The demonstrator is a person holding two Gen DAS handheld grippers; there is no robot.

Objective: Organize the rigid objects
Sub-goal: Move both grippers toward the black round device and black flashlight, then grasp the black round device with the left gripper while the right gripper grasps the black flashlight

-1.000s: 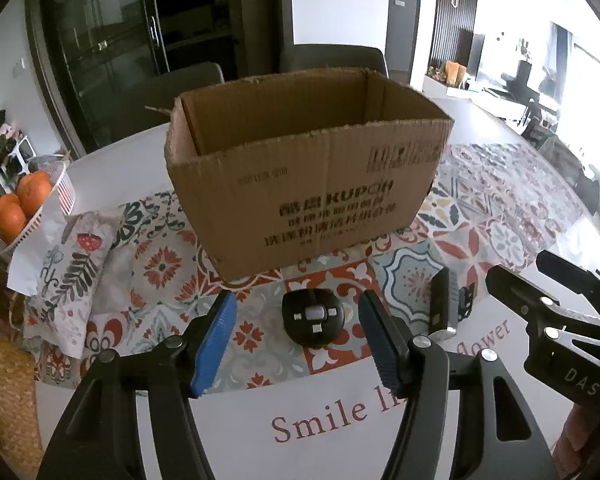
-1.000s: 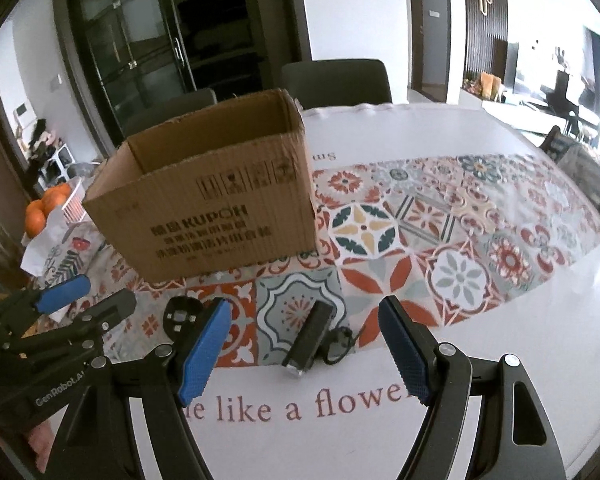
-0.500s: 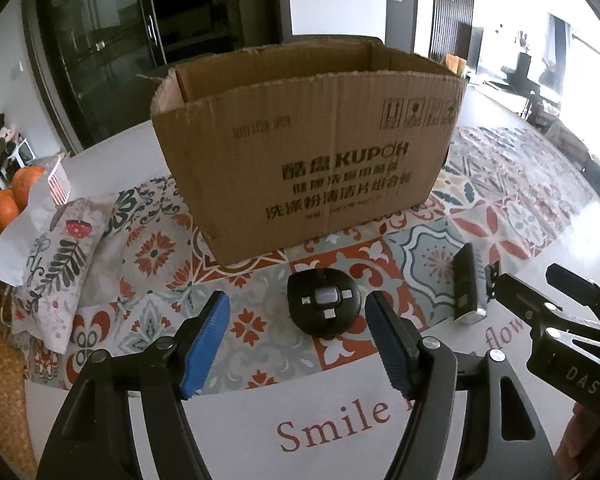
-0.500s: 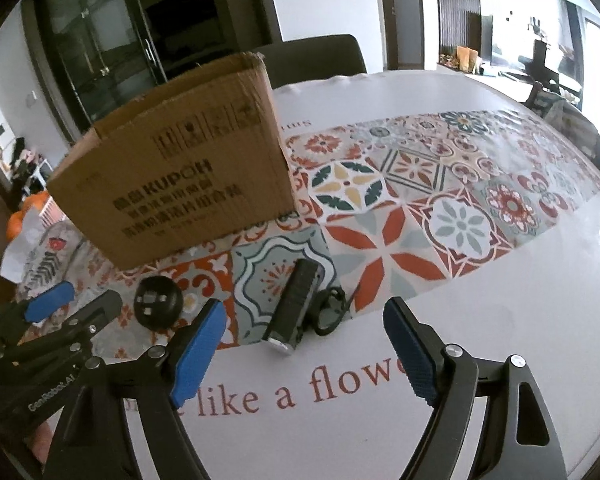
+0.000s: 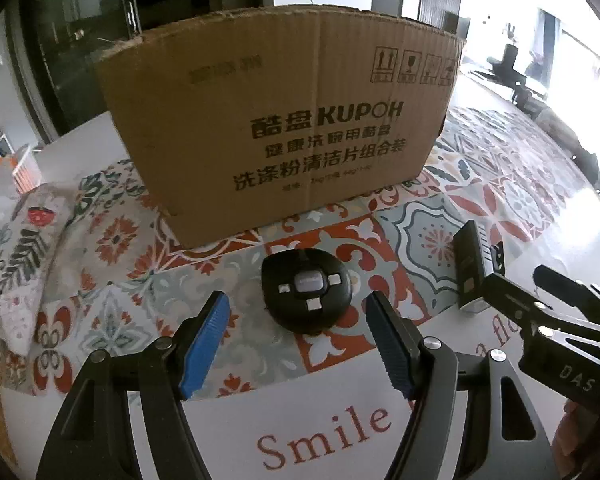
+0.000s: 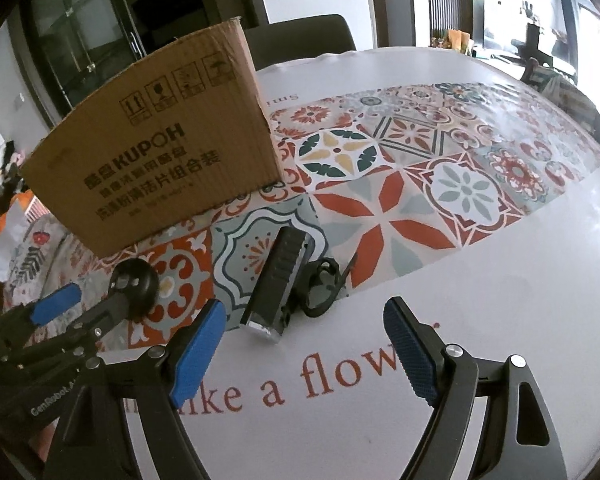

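A round black device [image 5: 306, 290] with small silver buttons lies on the patterned tablecloth, just ahead of my open left gripper [image 5: 296, 340]. It also shows in the right wrist view [image 6: 137, 283]. A long black bar-shaped light [image 6: 278, 280] with a black strap clamp [image 6: 320, 286] lies just ahead of my open right gripper [image 6: 304, 356]; the bar also shows in the left wrist view [image 5: 470, 266]. Both grippers are empty. An open cardboard box [image 5: 284, 120] stands behind both objects; its inside is hidden.
A floral cloth bag [image 5: 12, 248] and a white basket [image 5: 26, 168] lie at the left. The right gripper's body [image 5: 556, 320] is close on the left gripper's right. A dark chair [image 6: 300, 40] stands behind the table.
Both grippers have moved down and forward toward the table. The round device and the black bar now sit closer to the fingers. Nothing was picked up.
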